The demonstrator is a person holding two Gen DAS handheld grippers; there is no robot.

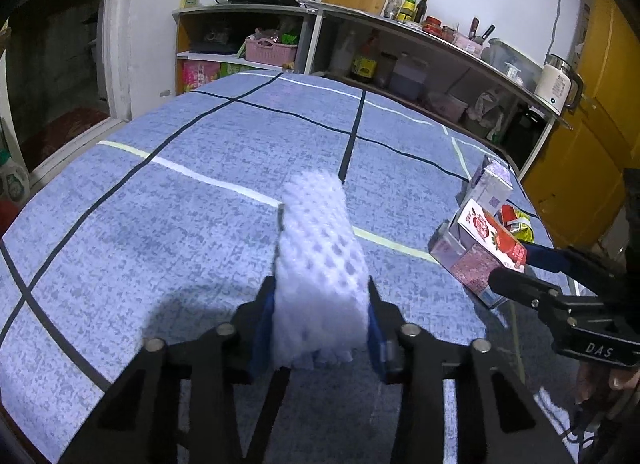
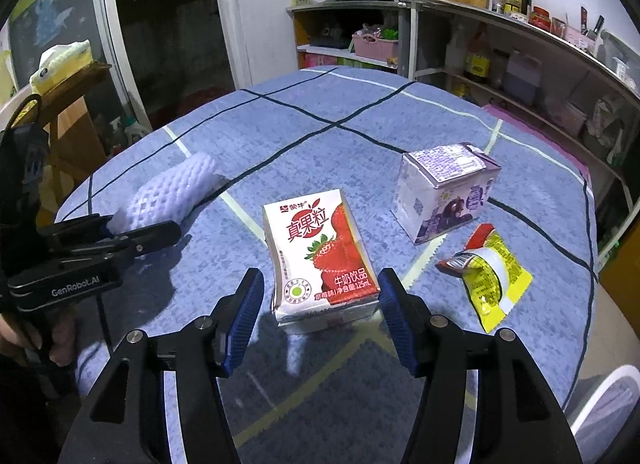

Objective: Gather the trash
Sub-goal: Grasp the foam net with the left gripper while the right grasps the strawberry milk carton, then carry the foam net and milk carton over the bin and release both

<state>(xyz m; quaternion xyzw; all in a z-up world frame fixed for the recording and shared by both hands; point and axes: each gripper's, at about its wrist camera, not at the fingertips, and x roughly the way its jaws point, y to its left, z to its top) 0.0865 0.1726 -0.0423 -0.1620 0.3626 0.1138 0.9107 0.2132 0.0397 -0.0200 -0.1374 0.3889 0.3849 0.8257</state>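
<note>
A white foam fruit net lies on the blue checked tablecloth, and my left gripper is shut on its near end, both blue pads pressing into the foam. From the right wrist view the foam net sticks out of the left gripper. My right gripper stands open around a red-and-white strawberry milk carton lying flat, with gaps at the pads. A purple-and-white carton stands behind it. A crumpled yellow wrapper lies to the right. The right gripper reaches the strawberry carton.
Kitchen shelves with bottles, a pink basket and a pot run along the wall behind the table. A wooden stand with a tissue pack is off the table's left edge. A white curved rim shows below the table's right edge.
</note>
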